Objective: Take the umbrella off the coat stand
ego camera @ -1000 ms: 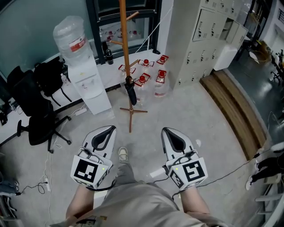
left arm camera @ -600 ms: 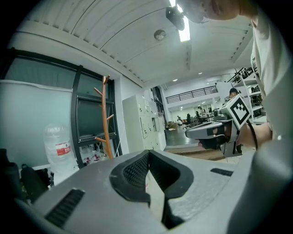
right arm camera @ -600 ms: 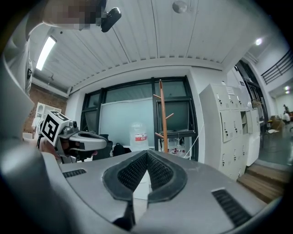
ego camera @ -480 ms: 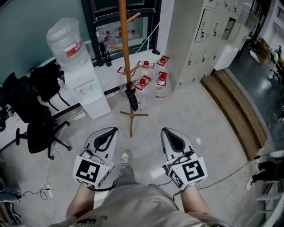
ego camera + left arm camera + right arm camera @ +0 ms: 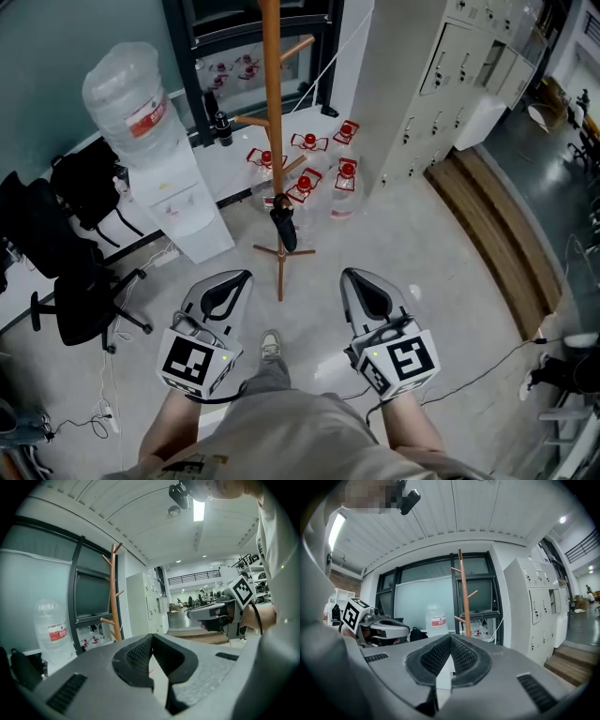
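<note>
Low on the coat stand (image 5: 273,112) hangs the umbrella (image 5: 282,229), dark, folded up slim and pointing down, close against the orange-brown wooden pole and ending just above the stand's crossed feet. The pole carries short slanted pegs higher up.

Just behind the stand, on the floor (image 5: 441,272) by the black-framed window, sits a cluster of clear water bottles (image 5: 323,173) with red tops. To the stand's left is a white water dispenser (image 5: 180,202) with a large translucent bottle (image 5: 127,94) turned upside down on it; whether it holds water I cannot tell. Further left are a black bag (image 5: 89,178) and a black office chair (image 5: 66,277). To the right stands a bank of pale lockers (image 5: 455,75), doors shut, with a wooden step (image 5: 497,234) along their foot.

Between the stand and the person lies grey floor and one shoe (image 5: 270,344). The left gripper (image 5: 232,279) and right gripper (image 5: 357,280) are held side by side near the person's body, well apart from the umbrella, both pointing toward the stand. Each has its fingers pressed together with nothing between them.
</note>
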The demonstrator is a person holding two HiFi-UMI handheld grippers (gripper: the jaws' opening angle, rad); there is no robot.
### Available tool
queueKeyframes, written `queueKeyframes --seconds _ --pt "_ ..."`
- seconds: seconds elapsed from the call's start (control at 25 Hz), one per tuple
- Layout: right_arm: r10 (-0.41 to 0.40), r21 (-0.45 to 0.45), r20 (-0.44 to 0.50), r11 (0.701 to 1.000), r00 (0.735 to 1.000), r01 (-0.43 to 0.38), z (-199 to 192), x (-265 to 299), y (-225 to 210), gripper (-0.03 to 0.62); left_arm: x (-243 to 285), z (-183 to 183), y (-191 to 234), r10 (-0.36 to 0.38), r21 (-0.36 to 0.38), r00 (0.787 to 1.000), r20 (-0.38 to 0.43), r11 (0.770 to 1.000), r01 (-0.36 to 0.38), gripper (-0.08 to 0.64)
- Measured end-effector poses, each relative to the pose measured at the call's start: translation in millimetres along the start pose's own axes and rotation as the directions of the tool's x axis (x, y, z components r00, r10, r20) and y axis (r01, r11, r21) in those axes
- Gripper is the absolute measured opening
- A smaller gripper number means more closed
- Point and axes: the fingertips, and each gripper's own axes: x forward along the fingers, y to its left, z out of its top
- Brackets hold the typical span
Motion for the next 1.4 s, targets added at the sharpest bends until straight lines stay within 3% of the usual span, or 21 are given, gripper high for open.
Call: queueKeyframes --seconds 0.68,1.08,1.4 --pt "-0.101 -0.028 -0.033 0.995 0.994 0.100 10 145 -26 0.006 82 -15 135 -0.091 -0.016 0.996 0.015 0.996 0.091 0.008" --pt "-0.139 -0.016 -0.042 0.990 0.989 0.139 7 171 -50 0.006 108 -24 155 -0.111 -0.024 0.994 -0.015 0.994 0.111 0.009" --pt "-0.099 -0.019 -0.080 0.995 0.992 0.098 -5 181 -72 0.006 129 -24 156 -0.068 -0.040 0.997 -0.021 0.997 0.068 0.008"
